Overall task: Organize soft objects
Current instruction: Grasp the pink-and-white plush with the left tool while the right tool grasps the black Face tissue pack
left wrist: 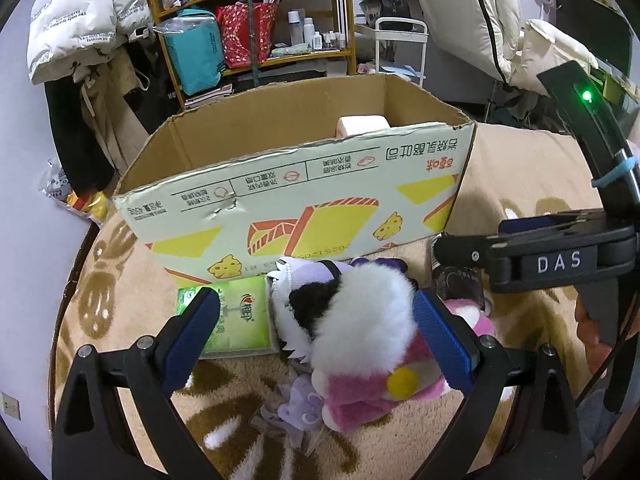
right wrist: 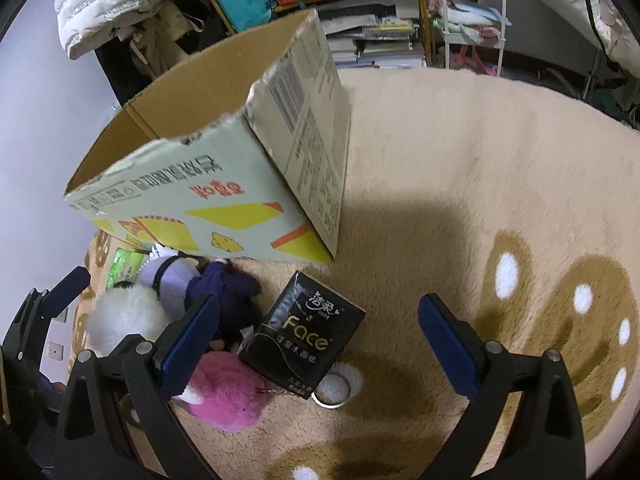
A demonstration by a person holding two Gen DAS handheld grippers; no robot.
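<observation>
— Where are the toys?
— My left gripper (left wrist: 316,332) spreads wide around the white plush (left wrist: 360,312), beside the cardboard box (left wrist: 304,200).
— Right?
— My right gripper (right wrist: 320,338) gapes empty over the black tissue pack (right wrist: 304,340).

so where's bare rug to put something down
Free: the rug right of the cardboard box and beyond the black tissue pack. Crowded: along the box's front, where the green tissue pack, the plush toys and the black pack lie close together.
</observation>
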